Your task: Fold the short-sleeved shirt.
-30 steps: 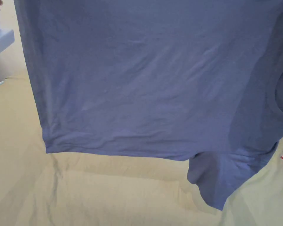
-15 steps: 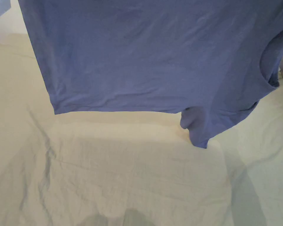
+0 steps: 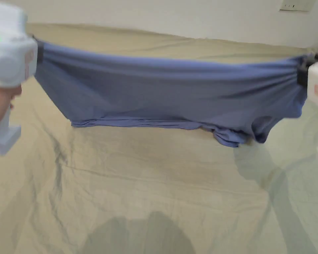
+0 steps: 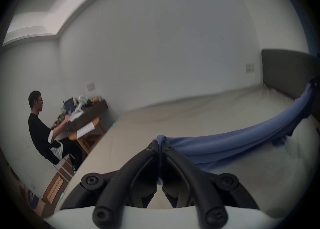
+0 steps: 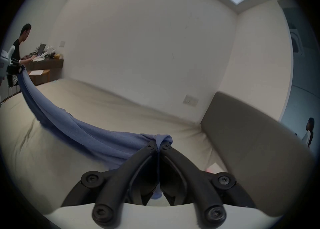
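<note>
Soft matt cloth shirt [image 3: 168, 89] above a wrinkled matt cloth bedsheet [image 3: 155, 185].

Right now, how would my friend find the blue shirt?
Look at the wide beige bed. Above it hangs the shirt, stretched between the left gripper and the right gripper. It is the one blue thing over pale sheets.

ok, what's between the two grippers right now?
The blue short-sleeved shirt spans from the left gripper to the right gripper, both clamped on it, hanging above the beige bedsheet in the head view.
</note>
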Tool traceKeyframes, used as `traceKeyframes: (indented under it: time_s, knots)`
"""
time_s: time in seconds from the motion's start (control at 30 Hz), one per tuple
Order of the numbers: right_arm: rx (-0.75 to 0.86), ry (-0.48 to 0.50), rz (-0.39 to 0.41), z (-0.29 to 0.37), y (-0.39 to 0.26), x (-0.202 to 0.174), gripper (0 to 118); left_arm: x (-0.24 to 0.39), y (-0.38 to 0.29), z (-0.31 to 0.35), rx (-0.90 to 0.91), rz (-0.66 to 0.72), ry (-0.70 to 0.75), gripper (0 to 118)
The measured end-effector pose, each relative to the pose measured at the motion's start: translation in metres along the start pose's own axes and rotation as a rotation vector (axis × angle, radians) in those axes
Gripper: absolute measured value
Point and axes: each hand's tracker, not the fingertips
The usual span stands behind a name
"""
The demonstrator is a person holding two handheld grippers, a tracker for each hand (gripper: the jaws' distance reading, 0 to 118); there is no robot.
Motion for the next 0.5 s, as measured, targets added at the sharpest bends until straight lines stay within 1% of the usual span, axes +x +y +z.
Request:
traceKeyframes:
  time_s: [0.07, 0.13, 0.27, 0.37, 0.43, 0.5]
  knots:
    - [-0.078, 0.016, 0.023, 0.018, -0.039, -0.012, 3, 0.002, -0.048, 0.015, -0.073, 0.009, -0.038, 0]
    - [-0.145, 0.059, 0.038, 0.043, -0.081, -0.026, 3, 0.007, -0.100, 0.042, -0.142, -0.010, -0.040, 0]
    - [-0.287, 0.134, 0.039, 0.099, -0.142, -0.050, 3, 0.017, -0.193, 0.093, -0.315, -0.092, -0.092, 0]
    - [-0.411, 0.188, -0.005, 0.137, -0.179, -0.059, 3, 0.018, -0.245, 0.131, -0.447, -0.093, -0.140, 0]
    - [-0.500, 0.235, -0.070, 0.159, -0.200, -0.060, 3, 0.010, -0.277, 0.145, -0.519, -0.057, -0.150, 0]
    - [-0.573, 0.235, -0.135, 0.170, -0.222, -0.052, 3, 0.008, -0.296, 0.166, -0.551, -0.071, -0.188, 0]
